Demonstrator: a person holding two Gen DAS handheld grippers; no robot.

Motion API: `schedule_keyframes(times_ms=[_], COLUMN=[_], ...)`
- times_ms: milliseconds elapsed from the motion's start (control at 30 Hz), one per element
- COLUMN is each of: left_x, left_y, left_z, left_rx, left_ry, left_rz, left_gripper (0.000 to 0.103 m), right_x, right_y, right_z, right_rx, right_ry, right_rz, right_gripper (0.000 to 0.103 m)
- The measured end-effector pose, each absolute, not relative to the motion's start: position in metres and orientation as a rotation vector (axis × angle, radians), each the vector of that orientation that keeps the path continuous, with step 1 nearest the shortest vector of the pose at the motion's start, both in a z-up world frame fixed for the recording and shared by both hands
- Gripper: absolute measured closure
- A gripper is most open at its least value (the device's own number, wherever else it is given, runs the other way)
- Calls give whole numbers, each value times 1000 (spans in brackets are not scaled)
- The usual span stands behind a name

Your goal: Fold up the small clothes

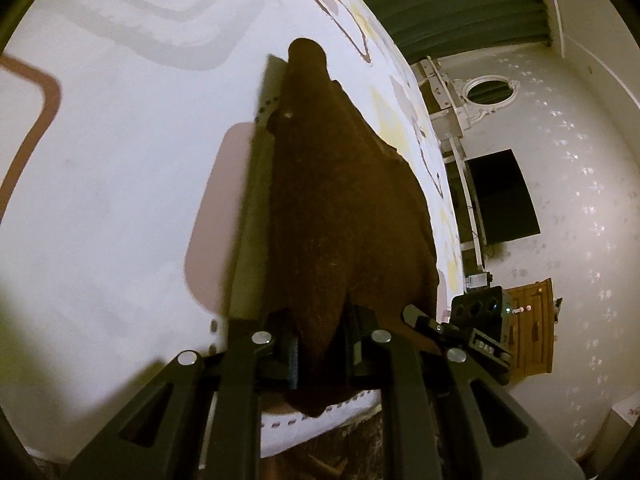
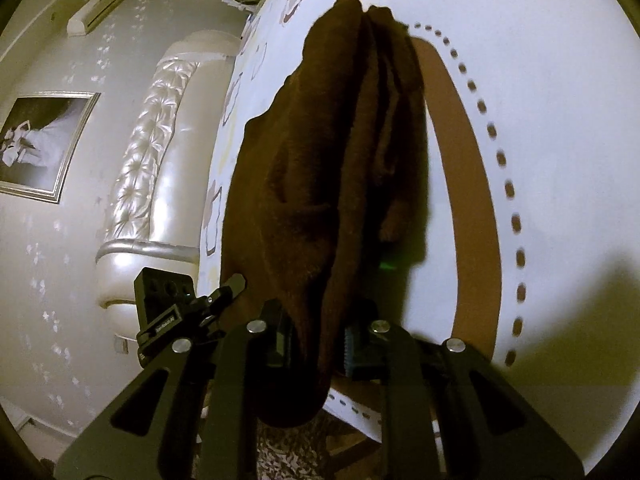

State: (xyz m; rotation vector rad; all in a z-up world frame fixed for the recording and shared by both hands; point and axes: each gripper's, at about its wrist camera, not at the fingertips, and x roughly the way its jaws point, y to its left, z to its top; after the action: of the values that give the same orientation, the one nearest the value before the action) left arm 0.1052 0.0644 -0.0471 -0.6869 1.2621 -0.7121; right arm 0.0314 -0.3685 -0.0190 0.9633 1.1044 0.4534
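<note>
Left wrist view: your left gripper (image 1: 320, 354) is clamped on a dark brown, fuzzy garment (image 1: 340, 208); your right gripper (image 2: 316, 344) pinches its other corner. The cloth hangs bunched, lifted over the white patterned bedsheet (image 1: 120, 200). Judging by this, folding is midway, with laying flat left.

A dark brown, fuzzy fabric garment (image 1: 340, 208) (image 2: 340, 168) is seen bunched into long vertical folds, stretched lengthwise over the white patterned bedsheet (image 1: 120, 160) (image 2: 560, 140), one end lifted.
</note>
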Motion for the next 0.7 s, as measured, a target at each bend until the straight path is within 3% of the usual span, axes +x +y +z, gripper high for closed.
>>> schedule_keyframes(times_ms=[200, 300, 367, 433, 700], left_x=[107, 106, 105, 109, 133], left_y=[64, 67, 71, 75, 73], left_z=[-54, -48, -44, -40, -51], left_rx=[-686, -649, -637, -640, -648], left_ry=[1245, 1213, 1188, 1166, 1187], left_rz=[-756, -767, -782, -778, -738], left_gripper=[83, 71, 56, 50, 49], right_x=[28, 26, 25, 27, 41], right_y=[-371, -375, -382, -387, -389], right_z=[-22, -17, -12, -9, -6], right_rx=[941, 939, 922, 915, 876], right_ry=[1099, 1085, 1065, 1052, 1103], right_rz=[451, 440, 418, 407, 424], right_gripper=[81, 72, 63, 59, 50])
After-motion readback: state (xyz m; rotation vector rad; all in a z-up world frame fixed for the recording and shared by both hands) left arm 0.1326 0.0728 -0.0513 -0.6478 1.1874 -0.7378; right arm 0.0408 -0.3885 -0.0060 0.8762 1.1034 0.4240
